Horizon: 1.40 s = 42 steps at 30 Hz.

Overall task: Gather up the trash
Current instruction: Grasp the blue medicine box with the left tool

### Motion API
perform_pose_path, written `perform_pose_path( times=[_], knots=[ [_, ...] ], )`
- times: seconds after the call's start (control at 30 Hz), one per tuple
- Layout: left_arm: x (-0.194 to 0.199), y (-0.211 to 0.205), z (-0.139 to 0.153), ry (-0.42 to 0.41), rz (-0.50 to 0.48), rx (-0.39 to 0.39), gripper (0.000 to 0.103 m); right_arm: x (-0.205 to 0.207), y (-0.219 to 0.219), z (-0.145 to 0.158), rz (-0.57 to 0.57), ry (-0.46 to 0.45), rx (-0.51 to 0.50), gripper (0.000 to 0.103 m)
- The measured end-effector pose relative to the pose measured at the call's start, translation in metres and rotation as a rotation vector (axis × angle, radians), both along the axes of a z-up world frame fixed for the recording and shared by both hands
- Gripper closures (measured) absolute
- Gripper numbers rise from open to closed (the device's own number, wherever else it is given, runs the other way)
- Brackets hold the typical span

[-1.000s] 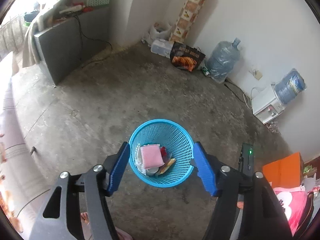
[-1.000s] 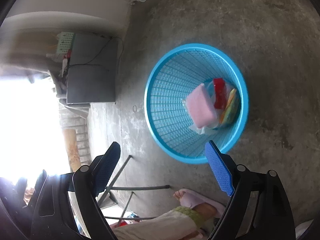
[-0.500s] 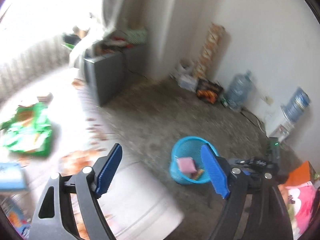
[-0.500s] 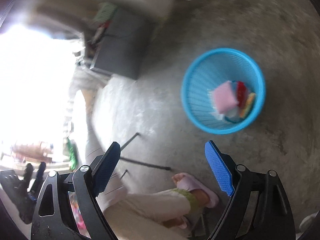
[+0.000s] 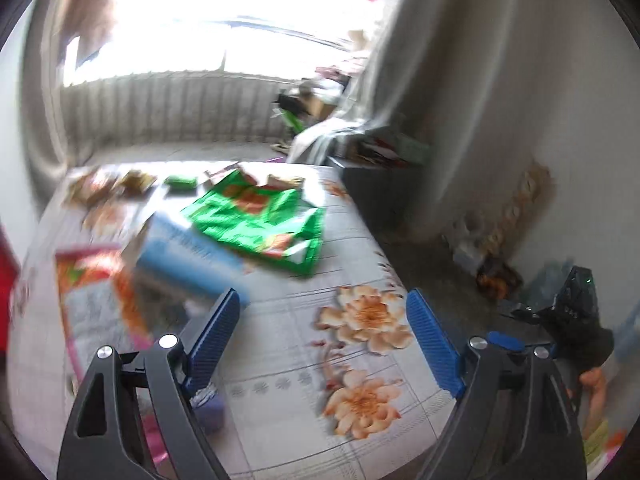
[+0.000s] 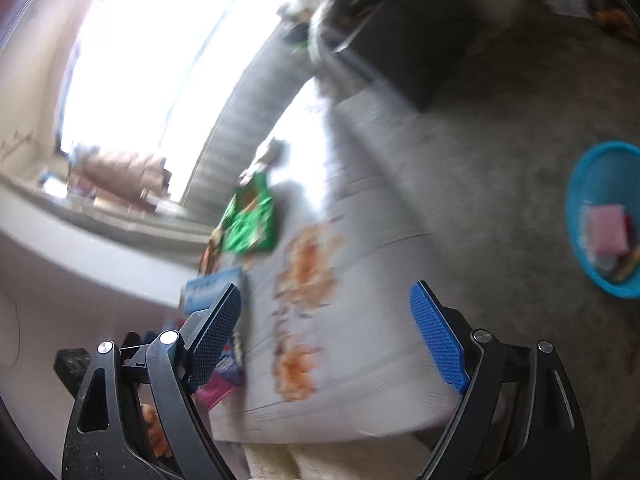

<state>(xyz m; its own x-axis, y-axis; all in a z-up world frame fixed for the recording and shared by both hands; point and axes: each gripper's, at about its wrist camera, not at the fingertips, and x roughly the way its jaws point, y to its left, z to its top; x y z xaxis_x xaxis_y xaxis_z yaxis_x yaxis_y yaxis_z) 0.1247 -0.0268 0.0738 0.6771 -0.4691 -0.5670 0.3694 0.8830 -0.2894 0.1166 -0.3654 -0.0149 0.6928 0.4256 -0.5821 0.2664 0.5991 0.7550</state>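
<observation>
My left gripper (image 5: pixel 324 340) is open and empty above a table with a floral cloth (image 5: pixel 360 320). On the table lie a green wrapper (image 5: pixel 260 220), a blue-and-white box (image 5: pixel 188 252), a pink-edged packet (image 5: pixel 100 300) and several small wrappers at the far end (image 5: pixel 132 182). My right gripper (image 6: pixel 324 336) is open and empty over the table's near edge (image 6: pixel 320 400). The green wrapper (image 6: pixel 250 220) and blue box (image 6: pixel 212 286) show blurred there. The blue mesh basket (image 6: pixel 580 240) stands on the floor at the right, holding a pink pad (image 6: pixel 608 228) and other trash.
A bright window with a railing (image 5: pixel 180 116) lies beyond the table. A grey cabinet (image 5: pixel 372 192) with clutter and a curtain (image 5: pixel 400 60) stand at the right. The other gripper's body (image 5: pixel 572 312) shows at the right. The floor is bare concrete (image 6: pixel 500 160).
Both grippers swung away from the blue basket and up to the table with the wrappers. The basket left the left view and slid to the right edge of the right view.
</observation>
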Motion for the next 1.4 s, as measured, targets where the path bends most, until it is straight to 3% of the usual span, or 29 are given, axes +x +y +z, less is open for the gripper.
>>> perform_pose_path(
  times=[0.3,0.5,0.67,0.83,0.93,0.97,1.13,1.3,1.4],
  knots=[
    [0.011,0.049,-0.036,0.064,0.175,-0.18,0.026,0.056,0.065,0.005,0.14,0.004,0.032,0.021],
    [0.034,0.055,-0.05,0.157,0.24,-0.295,0.033,0.07,0.072,0.004,0.152,0.017,0.04,0.021],
    [0.042,0.046,-0.051,0.169,0.263,-0.323,0.041,0.073,0.07,0.002,0.152,0.03,0.045,0.021],
    [0.041,0.062,-0.031,0.093,0.343,-0.28,0.044,0.074,0.068,0.005,0.162,0.023,0.013,0.021],
    [0.045,0.079,-0.012,0.017,0.389,-0.213,0.044,0.076,0.067,0.002,0.173,0.03,0.007,0.021],
    [0.055,0.083,-0.007,0.023,0.386,-0.159,0.044,0.076,0.066,0.001,0.177,0.032,0.008,0.021],
    [0.102,0.096,-0.007,0.152,0.339,-0.068,0.044,0.082,0.07,-0.001,0.199,0.025,0.015,0.021],
    [0.13,0.085,-0.013,0.191,0.256,0.023,0.044,0.085,0.075,0.001,0.212,0.017,0.014,0.021],
    [0.139,0.076,-0.017,0.193,0.236,0.093,0.055,0.085,0.075,0.0,0.211,0.02,0.015,0.021]
  ],
)
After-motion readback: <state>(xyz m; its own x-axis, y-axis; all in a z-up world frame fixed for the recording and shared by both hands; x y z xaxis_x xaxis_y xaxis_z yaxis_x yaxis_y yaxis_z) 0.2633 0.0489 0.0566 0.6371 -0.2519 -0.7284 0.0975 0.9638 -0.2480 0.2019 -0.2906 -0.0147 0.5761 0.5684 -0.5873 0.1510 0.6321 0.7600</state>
